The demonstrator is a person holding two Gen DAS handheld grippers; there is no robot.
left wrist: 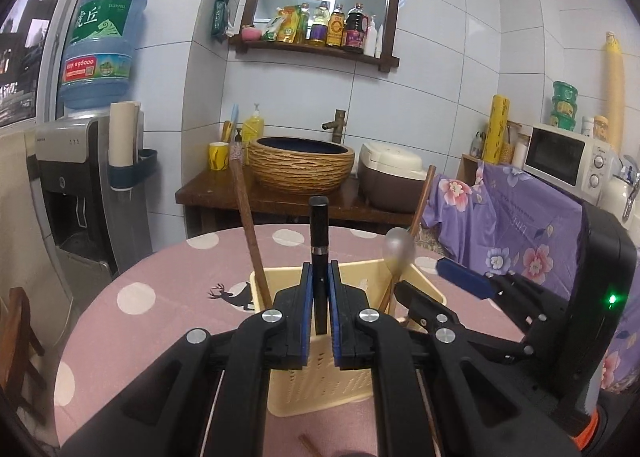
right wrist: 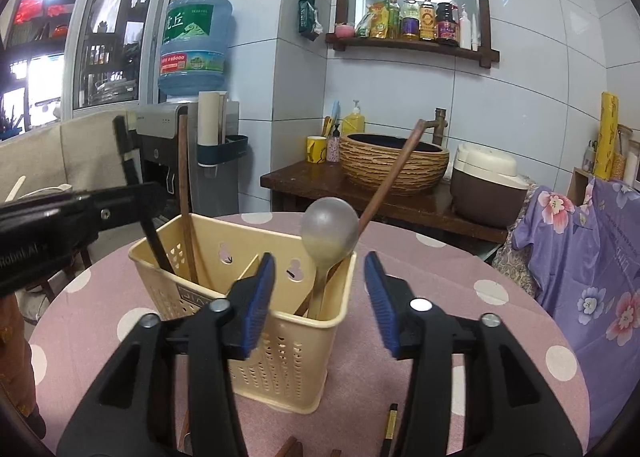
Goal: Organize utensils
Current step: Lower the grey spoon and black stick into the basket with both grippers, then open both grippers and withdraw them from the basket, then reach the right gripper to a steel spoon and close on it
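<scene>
A cream slotted utensil holder [left wrist: 296, 389] [right wrist: 280, 349] stands on the pink dotted table. My left gripper [left wrist: 320, 269] [right wrist: 154, 201] is shut on a black chopstick [left wrist: 319, 233] [right wrist: 156, 245], held upright with its lower end inside the holder's left compartment. A brown chopstick [left wrist: 248, 225] [right wrist: 184, 197] stands in that same compartment. In the right compartment are a pale spoon [left wrist: 398, 247] [right wrist: 330, 229], bowl up, and a second brown chopstick [left wrist: 422, 197] [right wrist: 392, 173] that leans right. My right gripper [right wrist: 320, 257] [left wrist: 432, 281] is open, its pads apart on either side of the holder's right end, touching nothing.
Loose utensils lie on the table [right wrist: 500, 357] near me: a black-and-gold chopstick [right wrist: 390, 425] and brown ends [right wrist: 290, 445] [left wrist: 310, 445]. Behind the table a wooden counter holds a woven basin [left wrist: 302, 167] and rice cooker [left wrist: 390, 177]. Purple floral cloth [left wrist: 520, 225] hangs right; a water dispenser [left wrist: 72, 185] stands left.
</scene>
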